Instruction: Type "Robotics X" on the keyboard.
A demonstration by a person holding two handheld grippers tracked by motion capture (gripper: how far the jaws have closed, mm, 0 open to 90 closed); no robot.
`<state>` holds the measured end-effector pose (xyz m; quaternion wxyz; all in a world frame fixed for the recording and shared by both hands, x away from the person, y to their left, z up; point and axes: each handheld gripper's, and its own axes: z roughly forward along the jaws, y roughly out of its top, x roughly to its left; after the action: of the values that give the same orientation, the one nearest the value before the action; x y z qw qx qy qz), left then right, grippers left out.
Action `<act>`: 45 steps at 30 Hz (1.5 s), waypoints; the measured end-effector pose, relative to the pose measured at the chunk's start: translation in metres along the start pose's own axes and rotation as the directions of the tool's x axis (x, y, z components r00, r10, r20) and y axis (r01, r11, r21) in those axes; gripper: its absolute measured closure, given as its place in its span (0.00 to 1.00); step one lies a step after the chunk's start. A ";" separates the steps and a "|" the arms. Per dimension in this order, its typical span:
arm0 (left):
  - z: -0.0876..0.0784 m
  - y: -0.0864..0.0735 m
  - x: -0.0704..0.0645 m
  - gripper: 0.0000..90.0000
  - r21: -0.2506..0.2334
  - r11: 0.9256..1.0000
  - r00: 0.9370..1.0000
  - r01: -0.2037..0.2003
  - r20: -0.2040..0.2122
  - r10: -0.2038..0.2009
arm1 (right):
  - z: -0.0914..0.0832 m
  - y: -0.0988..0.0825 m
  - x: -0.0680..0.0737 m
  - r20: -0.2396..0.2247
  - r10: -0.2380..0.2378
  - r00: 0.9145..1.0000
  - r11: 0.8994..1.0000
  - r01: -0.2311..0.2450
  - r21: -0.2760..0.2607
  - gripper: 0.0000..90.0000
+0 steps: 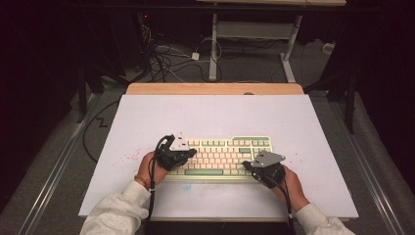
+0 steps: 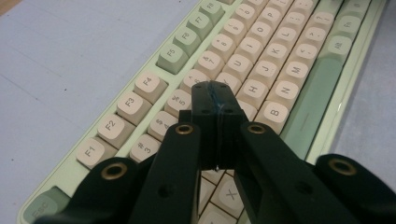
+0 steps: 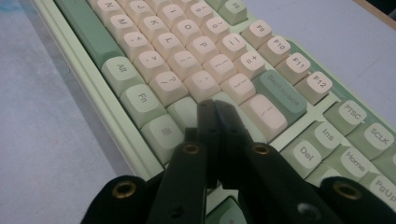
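Observation:
A cream and pale green keyboard [image 1: 222, 157] lies near the front of the white table top. My left gripper [image 1: 188, 155] hovers over the keyboard's left end, jaws pressed together with nothing between them. In the left gripper view the shut left gripper [image 2: 215, 93] points at the keyboard [image 2: 261, 70] near the middle letter keys. My right gripper [image 1: 244, 165] sits over the keyboard's right end, also shut and empty. In the right gripper view the right gripper [image 3: 214, 105] tips stand above the keyboard [image 3: 187, 60] close to the enter and shift keys. Whether either tip touches a key I cannot tell.
The white board [image 1: 210, 117] covers a wooden table [image 1: 215, 88]. Faint red specks [image 1: 128, 157] mark the board left of the keyboard. Beyond the table, cables [image 1: 166, 61] lie on the floor by a desk frame [image 1: 254, 44]. Grey sleeves [image 1: 117, 210] come in at the bottom.

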<state>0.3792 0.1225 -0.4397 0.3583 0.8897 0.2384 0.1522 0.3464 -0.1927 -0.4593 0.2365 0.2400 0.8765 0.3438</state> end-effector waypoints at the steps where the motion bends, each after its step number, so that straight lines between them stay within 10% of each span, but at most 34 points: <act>1: 0.000 0.000 0.000 0.97 0.000 1.000 1.000 0.000 0.000 0.000 | 0.000 0.000 0.000 0.001 -0.001 1.000 1.000 0.001 0.000 1.00; 13: 0.019 -0.002 0.001 0.97 0.081 0.997 0.999 -0.009 -0.032 0.012 | 0.000 0.000 0.000 0.003 -0.002 1.000 1.000 0.002 0.000 1.00; 31: -0.008 0.003 -0.003 0.94 -0.035 0.998 0.996 -0.046 -0.079 0.043 | -0.008 0.003 -0.001 0.025 0.003 1.000 0.999 -0.003 -0.034 1.00; 36: -0.018 0.002 -0.006 0.82 -0.082 0.994 0.993 -0.074 -0.096 0.066 | -0.020 0.005 -0.006 0.038 0.039 0.999 0.995 -0.035 -0.093 0.99; 45: -0.037 -0.014 -0.013 0.28 -0.140 0.984 0.981 -0.107 -0.179 0.081 | -0.038 0.006 -0.012 0.040 0.067 0.997 0.987 -0.061 -0.149 0.95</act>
<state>0.3480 0.1451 -0.4254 0.3944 0.8541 0.2142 0.2628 0.3354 -0.2145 -0.4278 0.2619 0.2574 0.8349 0.4099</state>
